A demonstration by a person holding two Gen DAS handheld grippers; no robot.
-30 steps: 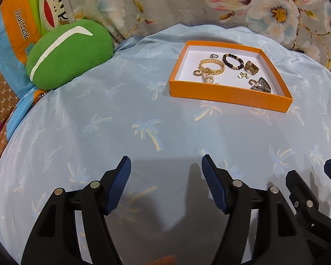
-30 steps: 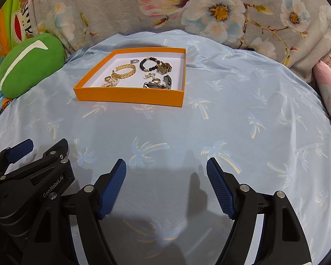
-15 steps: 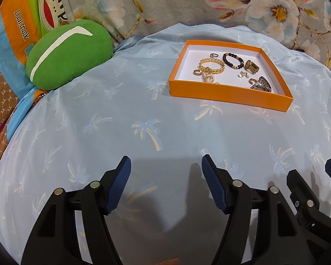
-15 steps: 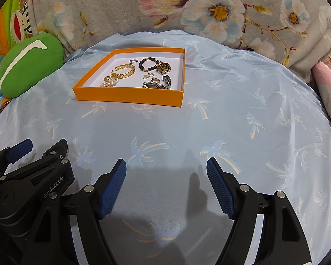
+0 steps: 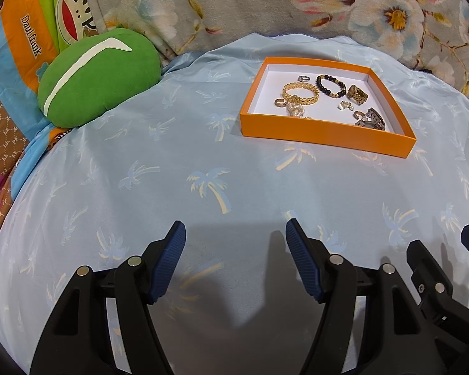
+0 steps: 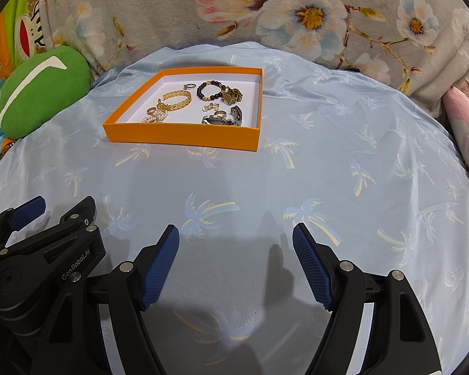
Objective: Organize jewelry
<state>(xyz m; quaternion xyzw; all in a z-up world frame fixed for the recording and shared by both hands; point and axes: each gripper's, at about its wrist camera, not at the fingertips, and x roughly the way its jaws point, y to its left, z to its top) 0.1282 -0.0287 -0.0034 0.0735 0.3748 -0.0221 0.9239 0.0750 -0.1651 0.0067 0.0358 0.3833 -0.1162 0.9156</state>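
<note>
An orange tray (image 5: 322, 132) (image 6: 184, 136) with a white floor sits on the pale blue palm-print cloth (image 5: 172, 162). In it lie a gold chain bracelet (image 5: 300, 93) (image 6: 178, 100), a black bead bracelet (image 5: 328, 85) (image 6: 211, 91), a gold watch band (image 5: 357, 94) (image 6: 232, 95), a silver watch (image 5: 372, 120) (image 6: 223, 120), a pearl piece (image 5: 295, 111) (image 6: 154, 118) and small rings. My left gripper (image 5: 234, 234) and right gripper (image 6: 236, 237) are both open and empty, side by side, well short of the tray.
A green cushion (image 5: 97, 75) (image 6: 37, 90) lies at the left, against cartoon-print bedding (image 5: 25, 40). A grey floral blanket (image 5: 328, 9) (image 6: 297, 15) runs along the back. A pink pillow (image 6: 467, 131) sits at the right edge.
Both grippers have drifted slightly; the tray sits a touch lower in the right wrist view. Jaws stay open and the jewelry has not moved.
</note>
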